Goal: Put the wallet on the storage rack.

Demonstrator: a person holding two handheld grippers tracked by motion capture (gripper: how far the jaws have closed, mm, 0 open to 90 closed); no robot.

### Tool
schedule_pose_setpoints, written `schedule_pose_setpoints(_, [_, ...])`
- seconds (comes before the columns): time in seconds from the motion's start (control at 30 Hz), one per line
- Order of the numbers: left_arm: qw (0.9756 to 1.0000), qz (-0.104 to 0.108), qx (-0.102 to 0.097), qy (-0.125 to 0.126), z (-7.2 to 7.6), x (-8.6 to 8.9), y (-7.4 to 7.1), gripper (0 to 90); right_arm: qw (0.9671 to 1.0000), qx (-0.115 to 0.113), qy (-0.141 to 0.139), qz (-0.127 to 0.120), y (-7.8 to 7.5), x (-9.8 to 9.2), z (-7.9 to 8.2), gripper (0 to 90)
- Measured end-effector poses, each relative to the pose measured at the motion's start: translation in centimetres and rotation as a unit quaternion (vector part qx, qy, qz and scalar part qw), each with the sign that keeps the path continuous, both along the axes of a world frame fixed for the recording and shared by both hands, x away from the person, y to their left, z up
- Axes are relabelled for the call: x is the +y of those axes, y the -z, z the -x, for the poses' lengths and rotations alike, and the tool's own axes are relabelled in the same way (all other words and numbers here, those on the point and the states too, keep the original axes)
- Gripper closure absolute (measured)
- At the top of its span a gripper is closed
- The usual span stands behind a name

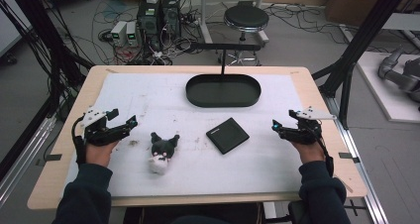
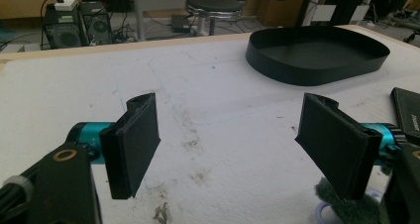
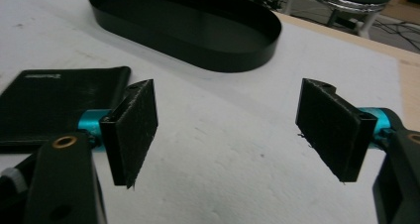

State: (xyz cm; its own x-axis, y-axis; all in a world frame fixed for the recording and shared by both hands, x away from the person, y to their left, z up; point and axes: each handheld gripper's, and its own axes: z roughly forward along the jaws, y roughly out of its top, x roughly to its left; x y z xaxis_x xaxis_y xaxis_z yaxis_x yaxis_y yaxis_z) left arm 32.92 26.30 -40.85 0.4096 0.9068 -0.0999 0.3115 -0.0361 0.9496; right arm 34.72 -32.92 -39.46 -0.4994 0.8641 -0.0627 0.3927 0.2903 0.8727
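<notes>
Holding my left gripper (image 1: 130, 122) wide and empty near the table's left edge, I judge the plush toy (image 1: 161, 152) closest to it, just inboard; my right gripper (image 1: 275, 127), equally wide, sits nearer the black wallet (image 1: 227, 135)

Black flat case (image 3: 54, 102), near table's middle: small pale print along one edge, too blurred to read in the right gripper view; same in the high view. Cardboard box (image 2: 282, 1) on floor beyond table's far edge: large dark characters, partly cut off, not legible.
</notes>
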Motion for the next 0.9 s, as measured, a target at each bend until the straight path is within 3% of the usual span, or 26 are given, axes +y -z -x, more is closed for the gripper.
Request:
schedule_pose_setpoints(0.2, [1.0, -0.003, 0.003, 0.003, -0.4, -0.2, 0.2, 24.3, 0.9987, 0.012, -0.05, 0.005, 0.4, 2.2, -0.2, 28.4])
schedule_pose_setpoints(0.3, [0.9999, -0.008, 0.006, 0.005, -0.6, -0.3, 0.3, 24.8, 0.9956, 0.021, -0.09, 0.012, 0.8, 3.5, -0.3, 33.0])
schedule_pose_setpoints(0.4, [0.9999, -0.01, 0.007, 0.005, -0.7, -0.4, 0.4, 25.1, 0.9911, 0.033, -0.127, 0.024, 1.4, 5.2, -0.5, 34.9])
schedule_pose_setpoints(0.43, [0.9999, -0.011, 0.007, 0.005, -0.6, -0.4, 0.4, 25.6, 0.9872, 0.046, -0.149, 0.033, 1.7, 6.4, -0.6, 35.5])
schedule_pose_setpoints(0.47, [0.9999, -0.011, 0.006, 0.005, -0.6, -0.4, 0.4, 25.6, 0.9872, 0.046, -0.149, 0.033, 1.7, 6.4, -0.6, 35.5])
schedule_pose_setpoints(0.5, [0.9999, -0.011, 0.006, 0.005, -0.6, -0.4, 0.4, 25.8, 0.9838, 0.055, -0.168, 0.032, 2.0, 7.7, -0.5, 37.3])
schedule_pose_setpoints(0.67, [0.9999, -0.012, 0.005, 0.003, -0.4, -0.5, 0.3, 26.0, 0.9798, 0.053, -0.191, 0.028, 2.1, 9.9, -0.4, 40.4])
schedule_pose_setpoints(0.8, [0.9999, -0.013, 0.008, 0.002, -0.5, -0.5, 0.4, 26.5, 0.9758, 0.067, -0.206, 0.033, 2.9, 12.1, -0.8, 42.5])
schedule_pose_setpoints(0.9, [0.9999, -0.014, 0.008, 0.002, -0.5, -0.5, 0.5, 26.6, 0.9721, 0.076, -0.22, 0.033, 3.4, 13.6, -1.0, 38.4])
